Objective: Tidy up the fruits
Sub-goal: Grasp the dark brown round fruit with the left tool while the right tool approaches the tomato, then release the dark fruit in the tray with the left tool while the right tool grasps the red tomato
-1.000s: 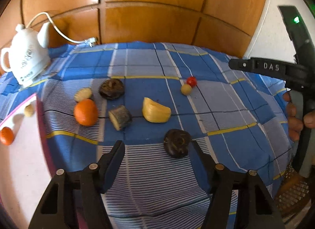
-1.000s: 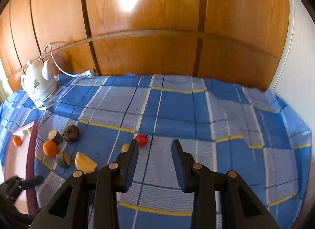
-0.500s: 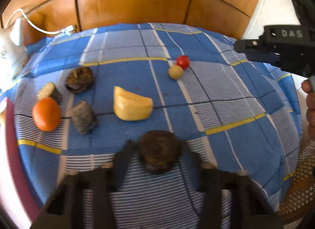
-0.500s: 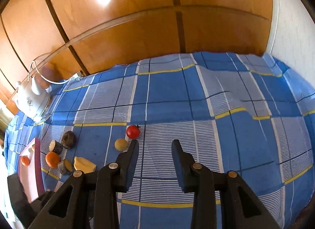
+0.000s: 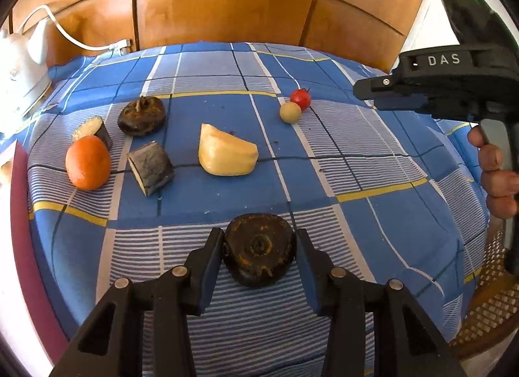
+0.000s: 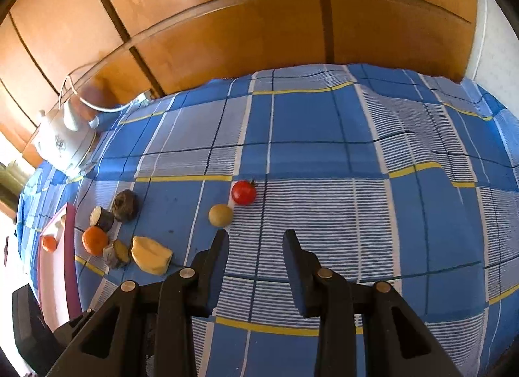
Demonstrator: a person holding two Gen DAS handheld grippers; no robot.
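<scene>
On the blue checked cloth point(image 5: 324, 156), my left gripper point(image 5: 259, 234) is shut on a dark brown round fruit point(image 5: 259, 249), its pads pressing both sides. Beyond it lie a yellow wedge point(image 5: 227, 153), a cut dark piece point(image 5: 150, 167), an orange point(image 5: 87, 163), a second dark round fruit point(image 5: 141, 115) and another cut piece point(image 5: 94, 132). A red cherry tomato point(image 6: 243, 192) and a tan ball point(image 6: 220, 214) sit just ahead of my right gripper point(image 6: 256, 234). Its jaws stand apart with nothing between them.
A tray with a maroon rim point(image 6: 69, 247) lies at the left edge and holds a small orange point(image 6: 49, 243). A white kettle point(image 6: 63, 143) with its cord stands at the back left before wooden panels. A hand point(image 5: 496, 176) grips the right tool's handle. The cloth's right half is bare.
My left gripper has come down around the dark round fruit and closed on it. My right gripper has sunk and rolled, and the tomato and tan ball now lie closer ahead.
</scene>
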